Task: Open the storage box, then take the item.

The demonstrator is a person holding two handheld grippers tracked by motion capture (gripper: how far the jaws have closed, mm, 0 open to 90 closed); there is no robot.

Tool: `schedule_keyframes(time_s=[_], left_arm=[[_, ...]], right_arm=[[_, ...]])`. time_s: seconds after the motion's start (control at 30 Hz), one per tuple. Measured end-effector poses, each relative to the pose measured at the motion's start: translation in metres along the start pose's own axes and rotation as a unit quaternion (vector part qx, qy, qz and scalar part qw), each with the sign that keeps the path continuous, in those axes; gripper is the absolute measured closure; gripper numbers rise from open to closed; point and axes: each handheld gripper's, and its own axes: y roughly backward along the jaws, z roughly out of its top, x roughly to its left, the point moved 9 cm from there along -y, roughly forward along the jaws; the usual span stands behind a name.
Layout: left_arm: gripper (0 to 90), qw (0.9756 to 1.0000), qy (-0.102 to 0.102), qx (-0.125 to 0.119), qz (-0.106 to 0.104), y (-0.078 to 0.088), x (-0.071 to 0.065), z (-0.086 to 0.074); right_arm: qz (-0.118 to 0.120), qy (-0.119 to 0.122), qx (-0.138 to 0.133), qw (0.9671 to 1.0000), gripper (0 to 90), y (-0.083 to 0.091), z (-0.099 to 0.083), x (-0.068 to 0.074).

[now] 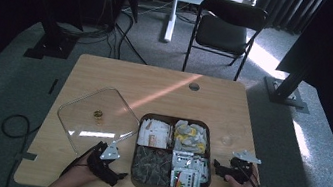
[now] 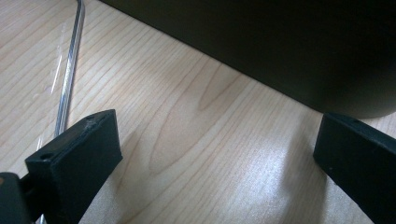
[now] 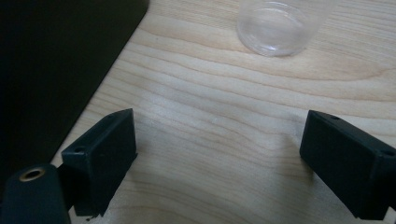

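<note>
Forearms enter at the bottom of the high view, one gripper each side of the tray [image 1: 210,156]. Table [image 1: 165,86] carries everything.

Tray: dark, four compartments, near edge of table, centre. Packets in three compartments; fourth (near left) holds something dark, not identifiable.

Lid [image 1: 95,117]: clear, flat on the table left of the tray, small gold knob up. Its edge shows as a bright line in the left gripper view [image 2: 70,60].

Left gripper [image 1: 108,162]: jaws wide apart, nothing between them, resting low just left of the tray, between tray and lid corner. Tray wall fills the upper right of its view [image 2: 280,42].

Right gripper [image 1: 226,170]: jaws wide apart, empty, just right of the tray. Tray wall at the left of its view [image 3: 56,60].

Cup [image 3: 275,23]: small, clear, beyond the right gripper; faint in the high view [image 1: 226,139].

Judgement: lid is off, both grippers flank the tray, neither touching. Likely step: approach to grasp. Next move calls for closing in on a tray wall or the lid edge; which one, cannot tell.

Hard to read: packet print; cup contents; cup top cut off.
</note>
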Motion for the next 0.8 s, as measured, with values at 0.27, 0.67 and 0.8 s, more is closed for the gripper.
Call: schedule_keyframes(time_s=[0.27, 0.67, 0.8], left_arm=[[0.7, 1.0, -0.003, 0.0, -0.002, 0.0, -0.001, 0.0], [0.7, 1.0, -0.003, 0.0, -0.003, 0.0, -0.001, 0.0], [0.7, 1.0, -0.003, 0.0, -0.002, 0.0, -0.001, 0.0]], right_arm=[[0.018, 0.0, 0.008, 0.9998, 10.2, 0.009, -0.006, 0.005], [0.04, -0.002, -0.015, 0.9991, 10.3, 0.028, 0.011, 0.013], [0.048, 0.002, -0.023, 0.9986, 11.2, 0.031, 0.019, 0.015]])
